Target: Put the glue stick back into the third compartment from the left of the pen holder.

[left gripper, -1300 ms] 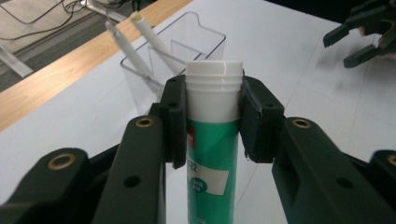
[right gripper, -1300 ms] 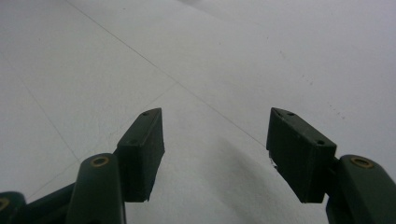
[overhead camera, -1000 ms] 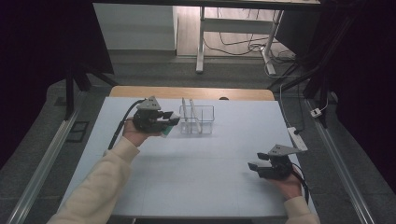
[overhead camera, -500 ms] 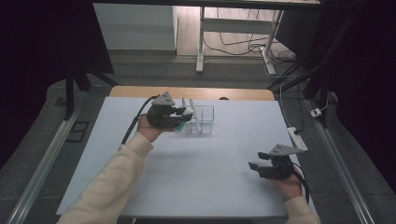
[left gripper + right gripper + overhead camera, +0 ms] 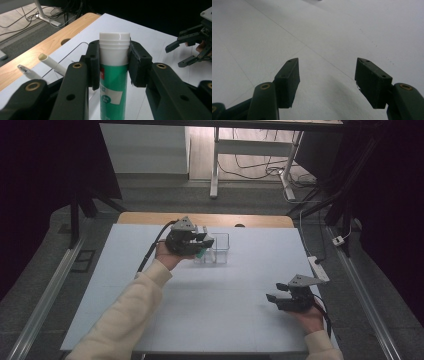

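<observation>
My left gripper (image 5: 114, 65) is shut on a green glue stick (image 5: 113, 85) just under its white cap (image 5: 114, 43). In the high view the left gripper (image 5: 207, 242) holds the glue stick (image 5: 201, 253) upright at the left side of a clear plastic holder (image 5: 221, 251) on the far part of the white table (image 5: 210, 320). Whether the stick is inside the holder or just beside it I cannot tell. My right gripper (image 5: 275, 293) rests low near the table's right front, open, nothing between its jaws (image 5: 327, 75); it also appears farther off as the right gripper (image 5: 179, 53).
Two pens (image 5: 52, 64) lean in the clear holder's (image 5: 75, 49) left part. A wooden strip (image 5: 150, 218) runs along the table's far edge. A power strip (image 5: 318, 268) lies off the right edge, with a desk frame and cables on the floor beyond.
My left hand has carried the glue stick rightward and slightly farther, up to the clear holder. The right hand and gripper have stayed put.
</observation>
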{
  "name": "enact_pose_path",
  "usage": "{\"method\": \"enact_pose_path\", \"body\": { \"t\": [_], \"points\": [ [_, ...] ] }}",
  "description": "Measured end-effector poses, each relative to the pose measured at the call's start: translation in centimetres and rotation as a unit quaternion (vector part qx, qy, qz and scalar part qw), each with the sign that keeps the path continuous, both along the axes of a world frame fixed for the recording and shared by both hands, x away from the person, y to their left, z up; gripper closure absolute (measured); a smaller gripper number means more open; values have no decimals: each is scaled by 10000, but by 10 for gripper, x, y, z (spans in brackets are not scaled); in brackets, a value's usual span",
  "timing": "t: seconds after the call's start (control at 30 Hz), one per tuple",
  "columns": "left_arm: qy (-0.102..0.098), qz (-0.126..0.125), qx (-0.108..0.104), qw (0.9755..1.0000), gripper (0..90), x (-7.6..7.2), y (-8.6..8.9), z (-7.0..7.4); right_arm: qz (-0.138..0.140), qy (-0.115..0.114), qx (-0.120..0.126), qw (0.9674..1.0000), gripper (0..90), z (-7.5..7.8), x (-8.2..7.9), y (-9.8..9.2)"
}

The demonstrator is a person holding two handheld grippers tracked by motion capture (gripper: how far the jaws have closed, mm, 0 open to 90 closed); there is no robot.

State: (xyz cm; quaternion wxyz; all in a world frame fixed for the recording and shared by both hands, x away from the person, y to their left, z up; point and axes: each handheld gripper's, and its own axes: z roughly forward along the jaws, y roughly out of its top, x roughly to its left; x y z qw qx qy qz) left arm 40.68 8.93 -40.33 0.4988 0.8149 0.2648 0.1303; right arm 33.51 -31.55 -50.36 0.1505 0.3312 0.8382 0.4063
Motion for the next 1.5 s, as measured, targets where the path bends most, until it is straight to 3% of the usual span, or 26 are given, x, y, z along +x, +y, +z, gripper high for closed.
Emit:
{"method": "enact_pose_path", "body": {
  "t": [1.5],
  "points": [
    [-2,215,15,9998,649,51,-54,-10,-9,0,28,10000,359,-1,0,-2]
  ]
}}
